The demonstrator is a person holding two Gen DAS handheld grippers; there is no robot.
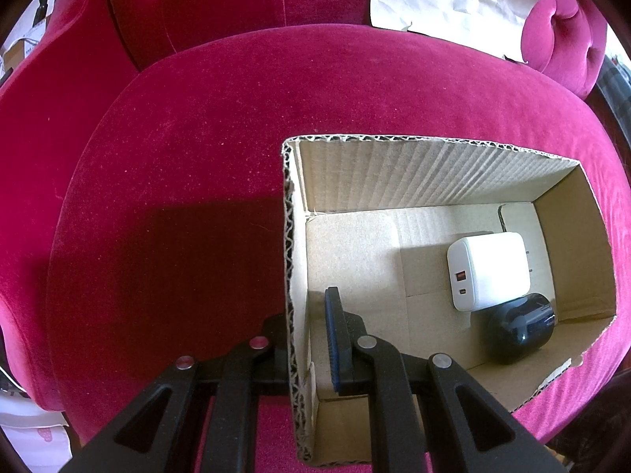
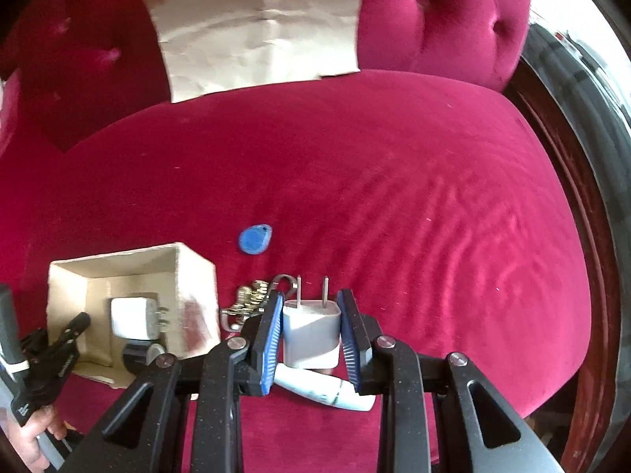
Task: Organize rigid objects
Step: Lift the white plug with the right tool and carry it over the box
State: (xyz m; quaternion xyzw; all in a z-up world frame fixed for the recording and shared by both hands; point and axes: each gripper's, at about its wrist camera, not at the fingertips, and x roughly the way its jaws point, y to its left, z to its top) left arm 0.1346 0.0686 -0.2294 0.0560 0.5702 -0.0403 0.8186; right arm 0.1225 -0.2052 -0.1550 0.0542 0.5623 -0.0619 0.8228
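We work on a red velvet sofa, its seat soft and ridged with nap marks. A sheet of paper leans on the backrest. On the seat stands an open cardboard box, and in it lie a white charger and a dark round case, touching each other at the box's far end.

Our left gripper straddles the box's near wall, one finger outside and one inside; it looks clamped on that wall to steady the box, though the contact itself is partly hidden.

Our right gripper holds a small white plug between its blue pads, prongs pointing away from us. The left pad presses the plug's side; the right pad sits just beside it, so we judge the grip as closing or barely closed. The plug is to the right of the box, near it.

The plug should be light, hard and smooth-sided, so it may slip or twist; we do best gripping its flat faces at mid-body, away from the prongs.

Beneath it lies a white tube. Just left of the plug sits a bunch of keys, and beyond them a blue fob lies alone.
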